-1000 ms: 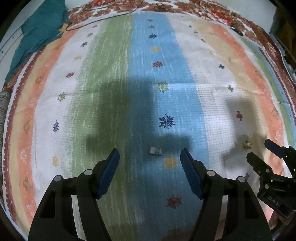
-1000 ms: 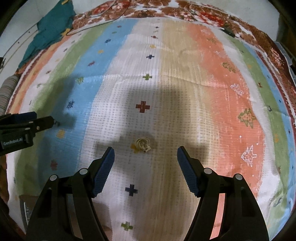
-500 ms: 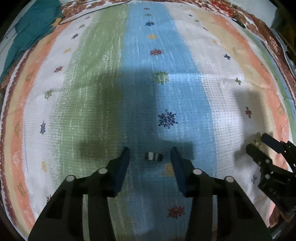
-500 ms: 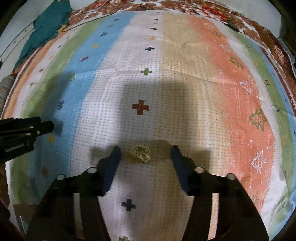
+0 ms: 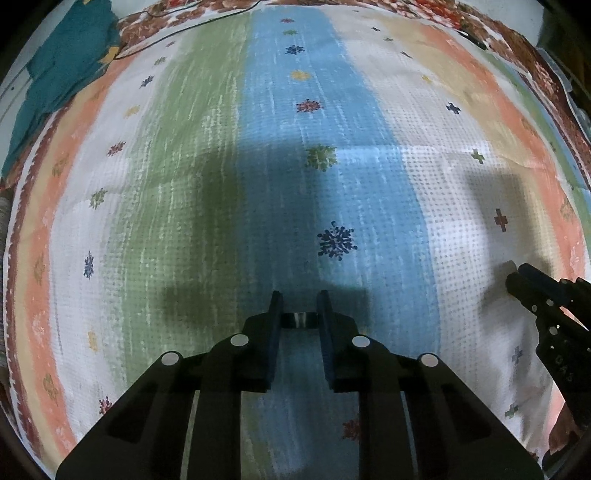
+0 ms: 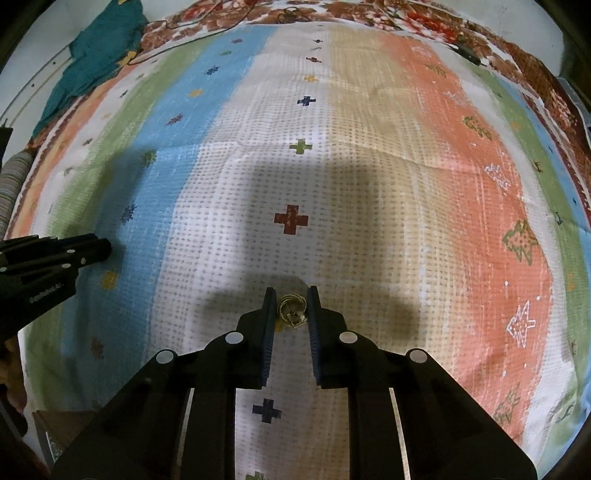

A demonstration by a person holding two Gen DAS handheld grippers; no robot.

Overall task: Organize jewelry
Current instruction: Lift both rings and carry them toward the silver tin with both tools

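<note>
Left gripper [image 5: 299, 299] clamping a dark band ring [image 5: 299, 319], fingers [image 5: 275, 314] pressing it from both sides near the tips. Ring sitting low over the blue stripe of the rug [image 5: 184, 184], at the green-blue border; contact with the rug not determinable from this view.

Right gripper [image 6: 289, 295] closing around a small gold coil of wire-like jewelry [image 6: 291, 310], fingers [image 6: 269, 314] flanking it tightly, both blue pads appearing to touch it. Coil lying over the white dotted stripe of the rug [image 6: 369, 221], just below the red cross motif [image 6: 291, 219]. Whether lifted or resting: cannot tell.

Both grippers lying side by side over the rug, well apart: right gripper [image 5: 532, 284] showing at the right edge of the left view, left gripper [image 6: 92, 251] showing at the left edge of the right view.

Casting dark shadows on the rug ahead of each gripper. Teal cloth [image 5: 55, 74] lying bunched at the far left corner, partly over the floral border [image 6: 258, 11].
</note>
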